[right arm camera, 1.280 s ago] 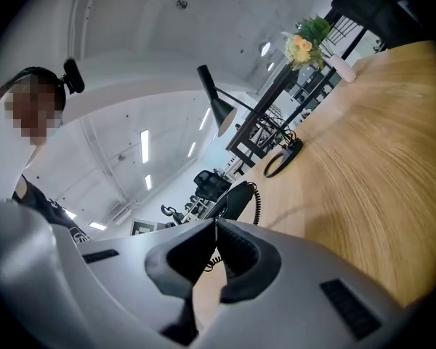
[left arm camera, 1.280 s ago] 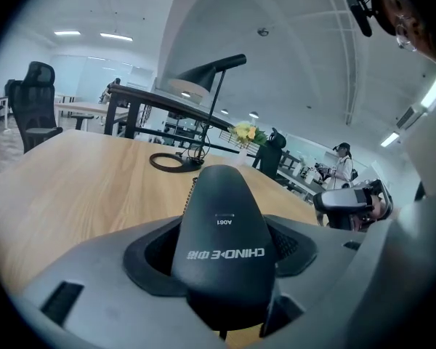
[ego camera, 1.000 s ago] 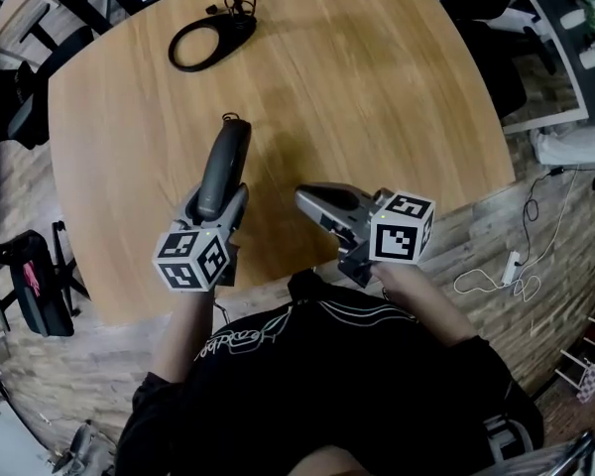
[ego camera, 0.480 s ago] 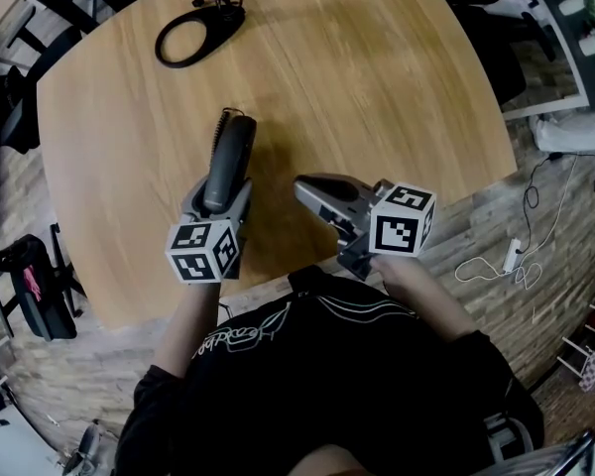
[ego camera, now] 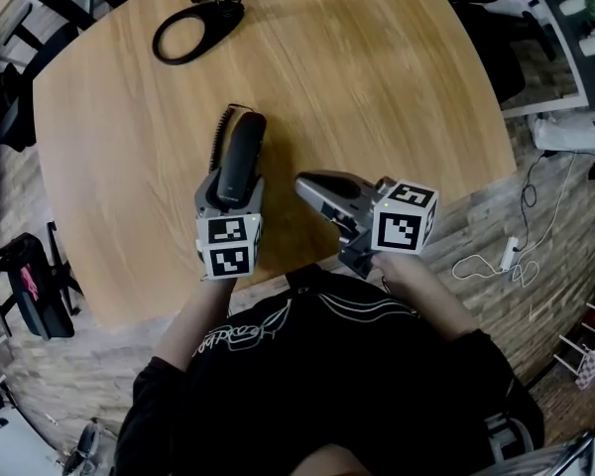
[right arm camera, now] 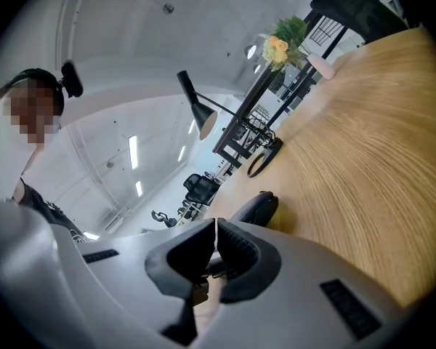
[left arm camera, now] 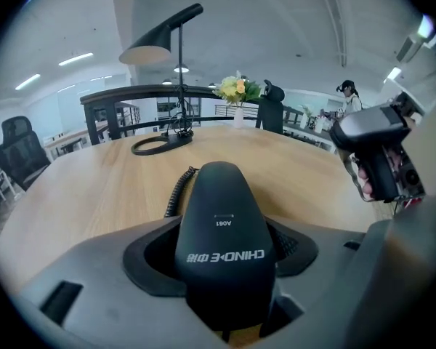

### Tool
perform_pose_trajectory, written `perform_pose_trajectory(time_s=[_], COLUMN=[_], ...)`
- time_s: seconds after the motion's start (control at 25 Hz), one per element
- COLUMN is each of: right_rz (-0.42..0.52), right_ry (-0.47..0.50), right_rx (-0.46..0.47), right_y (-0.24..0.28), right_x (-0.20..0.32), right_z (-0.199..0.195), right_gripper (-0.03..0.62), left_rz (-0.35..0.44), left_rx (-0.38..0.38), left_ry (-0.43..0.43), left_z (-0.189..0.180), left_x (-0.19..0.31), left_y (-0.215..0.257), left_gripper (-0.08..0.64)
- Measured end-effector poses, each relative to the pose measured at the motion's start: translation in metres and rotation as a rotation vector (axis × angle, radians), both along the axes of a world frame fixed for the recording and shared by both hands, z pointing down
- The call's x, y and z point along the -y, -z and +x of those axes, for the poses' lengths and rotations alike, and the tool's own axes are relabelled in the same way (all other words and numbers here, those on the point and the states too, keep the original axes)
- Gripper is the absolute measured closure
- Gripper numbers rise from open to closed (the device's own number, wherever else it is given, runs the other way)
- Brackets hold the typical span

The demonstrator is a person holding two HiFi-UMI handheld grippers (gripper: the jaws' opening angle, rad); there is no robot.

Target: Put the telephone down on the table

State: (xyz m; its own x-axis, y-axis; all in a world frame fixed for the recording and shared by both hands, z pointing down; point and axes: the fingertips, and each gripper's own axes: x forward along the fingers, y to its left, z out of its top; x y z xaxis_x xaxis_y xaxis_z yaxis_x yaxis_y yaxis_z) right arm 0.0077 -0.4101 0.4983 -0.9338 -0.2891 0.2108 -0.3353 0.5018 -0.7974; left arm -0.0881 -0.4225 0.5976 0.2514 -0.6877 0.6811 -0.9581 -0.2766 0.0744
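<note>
- My left tongs [ego camera: 228, 192] are clamped on the telephone handset [left arm camera: 219, 220], with the pads pressing its two sides near the end closest to me.
- Most of the handset sticks out ahead of these tongs, angled down toward the wooden surface [ego camera: 377, 87]. I cannot tell whether its far tip has touched yet.
- My right tongs [right arm camera: 215, 247] are pressed together with nothing in them. They sit off to the right of the left tongs, apart from the handset.
- The handset looks like hard moulded plastic, so I judge it stiff and fairly light. Its shell is smooth and rounded, so it could slide or twist between the pads.
- Because I hold it at one end, the long overhang will probably lever downward. A hold nearer the middle of the waist would balance it better.
- The coiled cord [ego camera: 218, 139] runs along the left of the handset ahead of my tongs. It looks springy and may tug the handset sideways once I let go.
- It should survive a gentle landing, but I would lay it flat, not drop it.
</note>
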Motion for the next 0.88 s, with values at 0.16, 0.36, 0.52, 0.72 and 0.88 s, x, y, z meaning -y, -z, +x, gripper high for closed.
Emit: perform_pose_trajectory(time_s=[0.16, 0.36, 0.52, 0.72, 0.88], right_rz=[-0.005, -0.009, 0.001, 0.020, 0.045], right_ry=[0.003, 0.005, 0.001, -0.005, -0.024], right_rx=[0.007, 0.010, 0.012, 0.000, -0.011], right_y=[-0.001, 0.000, 0.004, 0.012, 0.023], right_x=[-0.001, -0.001, -0.004, -0.022, -0.039], right_z=[-0.001, -0.001, -0.001, 0.002, 0.005], right_gripper=[0.551, 0.551, 0.551, 0.551, 0.551], left_rz=[-0.015, -0.028, 0.006, 0.027, 0.035], left_rx=[0.096, 0.150, 0.174, 0.136, 0.079], left_ry=[-0.008, -0.014, 0.000, -0.005, -0.018], left_z=[0.001, 0.003, -0.001, 0.000, -0.005], left_x=[-0.003, -0.002, -0.001, -0.009, -0.025], left_y=[-0.010, -0.017, -0.016, -0.012, 0.005], left_gripper=[0.272, 0.272, 0.266, 0.217, 0.202])
